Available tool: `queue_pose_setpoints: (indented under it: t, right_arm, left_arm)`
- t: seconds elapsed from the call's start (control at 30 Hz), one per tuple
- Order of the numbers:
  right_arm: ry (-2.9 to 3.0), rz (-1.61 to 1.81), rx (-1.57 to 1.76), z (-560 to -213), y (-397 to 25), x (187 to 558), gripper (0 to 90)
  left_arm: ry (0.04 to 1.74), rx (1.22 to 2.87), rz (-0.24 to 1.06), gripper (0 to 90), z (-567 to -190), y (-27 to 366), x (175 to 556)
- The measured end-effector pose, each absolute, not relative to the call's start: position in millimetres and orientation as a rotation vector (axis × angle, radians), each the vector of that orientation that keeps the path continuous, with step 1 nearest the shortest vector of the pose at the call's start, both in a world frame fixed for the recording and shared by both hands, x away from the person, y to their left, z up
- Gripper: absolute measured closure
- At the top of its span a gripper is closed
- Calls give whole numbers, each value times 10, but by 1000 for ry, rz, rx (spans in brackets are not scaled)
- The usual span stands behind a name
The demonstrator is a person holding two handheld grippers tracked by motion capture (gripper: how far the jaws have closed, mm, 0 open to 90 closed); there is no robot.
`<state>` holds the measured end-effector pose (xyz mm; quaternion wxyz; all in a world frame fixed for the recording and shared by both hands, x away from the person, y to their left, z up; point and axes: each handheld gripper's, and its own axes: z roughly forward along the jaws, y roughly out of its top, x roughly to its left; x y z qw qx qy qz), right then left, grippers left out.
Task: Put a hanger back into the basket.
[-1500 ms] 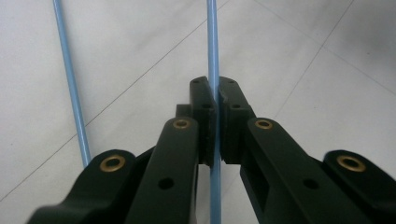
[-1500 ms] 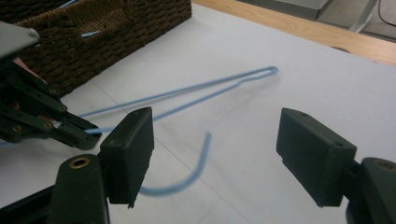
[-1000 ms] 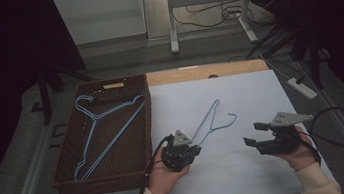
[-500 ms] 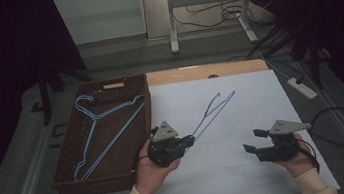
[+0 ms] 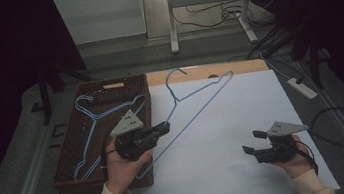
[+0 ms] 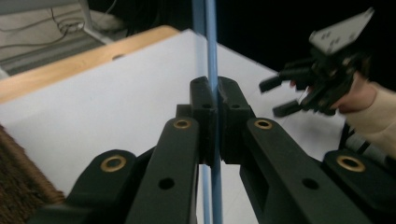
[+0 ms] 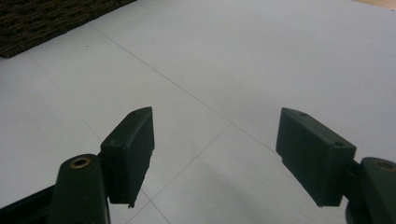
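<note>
1. The blue wire hanger (image 5: 196,105) is up off the white table (image 5: 243,118), tilted, its hook at the far end over the wooden table edge and its lower corner near the left gripper hand, just beside the basket's right wall.
2. Far left, the brown wicker basket (image 5: 70,163) sits at the table's left side, and there's another blue hanger (image 5: 93,118) lying inside it, flat on the weave.
3. The left gripper (image 5: 164,127) hovers at the basket's right rim, grey three-cornered plate on top, jaws clenched on the hanger's wire.
4. The left gripper view confirms it: the wire (image 6: 211,70) runs straight up between the two black pads, pinched tight, with the white table beyond.
5. Across to the right, the right gripper (image 5: 247,143) is held low over the near right part of the table, well apart from the hanger.
6. Its jaws stand wide apart and grasp nothing; the right gripper view shows bare white table surface (image 7: 233,70) between the pads, with a corner of the basket (image 7: 42,21) at the far left.
</note>
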<state>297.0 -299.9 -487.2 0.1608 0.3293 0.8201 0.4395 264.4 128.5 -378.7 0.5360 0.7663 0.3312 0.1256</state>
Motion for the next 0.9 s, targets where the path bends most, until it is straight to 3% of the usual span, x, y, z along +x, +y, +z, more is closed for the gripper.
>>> queue_pose_setpoints:
  t: [0.57, 0.9]
  right_arm:
    - [2344, 1244, 944, -4881, -3003, 2969, 289]
    - [2349, 1236, 945, -4886, -3000, 2968, 290]
  left_arm:
    - [853, 1739, 448, 867, -3564, 1819, 2583]
    - [904, 1715, 457, 867, -3570, 2120, 2631]
